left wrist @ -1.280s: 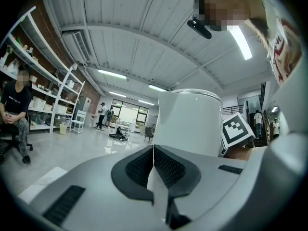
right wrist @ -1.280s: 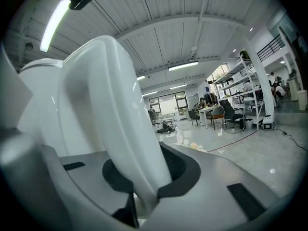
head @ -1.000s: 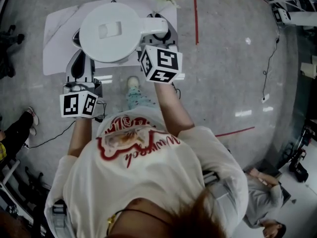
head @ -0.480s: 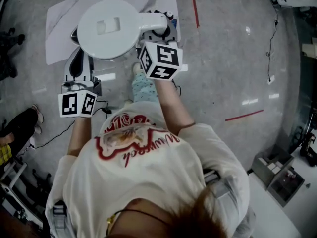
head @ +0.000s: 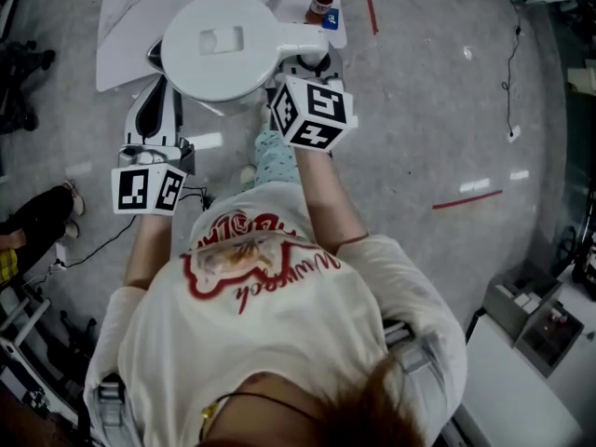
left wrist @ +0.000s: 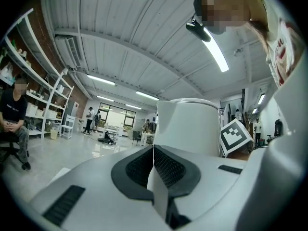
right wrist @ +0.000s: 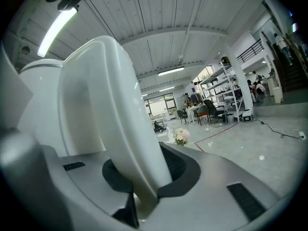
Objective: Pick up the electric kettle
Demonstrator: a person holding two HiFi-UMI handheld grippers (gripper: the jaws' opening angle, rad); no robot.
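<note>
1. The electric kettle [head: 223,45], white with a round flat lid, is held up in front of the person between the two grippers. In the head view it sits at 12 o'clock and overlaps a white bench [head: 121,17].
2. Its handle [head: 300,38] sticks out from the lid toward 3 o'clock.
3. The right gripper [head: 309,59] comes in from 6 o'clock and holds that handle. In the right gripper view the white handle [right wrist: 120,129] stands upright between the two dark pads, which press on it from both sides at a narrow gap.
4. The left gripper [head: 156,63] lies at the kettle's 9 o'clock side and points toward 12 o'clock.
5. In the left gripper view its jaws are almost together and pinch a thin white strip [left wrist: 161,191]. The kettle's wall [left wrist: 187,129] rises right behind the pads, and the strip looks joined to it. Which part of the kettle it is I cannot tell.
6. A marker cube sits at the 6 o'clock end of each gripper, the right cube [head: 317,115] above the person's forearm and the left cube [head: 149,189] lower in the view.
7. On the bench, at 1 o'clock from the kettle, stands a small bottle [head: 321,6].
8. In the right gripper view a bunch of pale flowers [right wrist: 182,136] shows beyond the jaws.
9. A red tape line [head: 466,198] crosses the grey floor at 3 o'clock from the person.
</note>
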